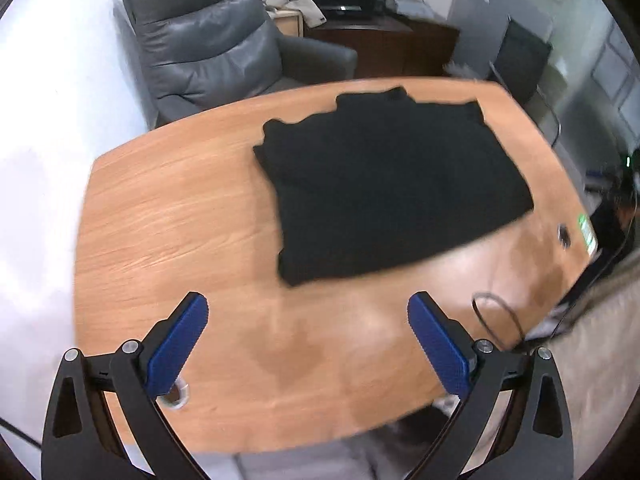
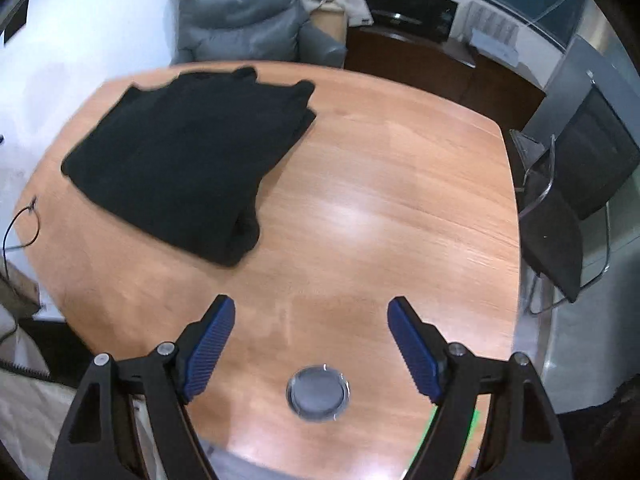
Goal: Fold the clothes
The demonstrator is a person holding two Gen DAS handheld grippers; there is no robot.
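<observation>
— What is the biggest thing under you?

— The wooden table (image 1: 180, 220). Its bare top fills most of both my views, and a grey armchair (image 1: 208, 44) stands just past its far edge.

— And the clothes?

— One black garment (image 1: 384, 184), folded into a thick, roughly square stack, lies flat on the table. From my left side it sits towards the far middle; from my right it is at the far left of the table (image 2: 380, 200), with the layered folds of the black garment (image 2: 188, 160) showing along its right edge.

— Are you holding it?

— No. My left hand-held gripper (image 1: 308, 312) hangs above bare wood near the table's front edge, its blue pads spread wide with nothing between them. My right hand-held gripper (image 2: 311, 316) is the same: released, empty, well apart from the cloth.

— Anything smaller?

— A round grey cable cap (image 2: 318, 398) set in the tabletop shows between my right fingers, and a thin black cable (image 1: 496, 316) loops on the wood by my left one.
</observation>
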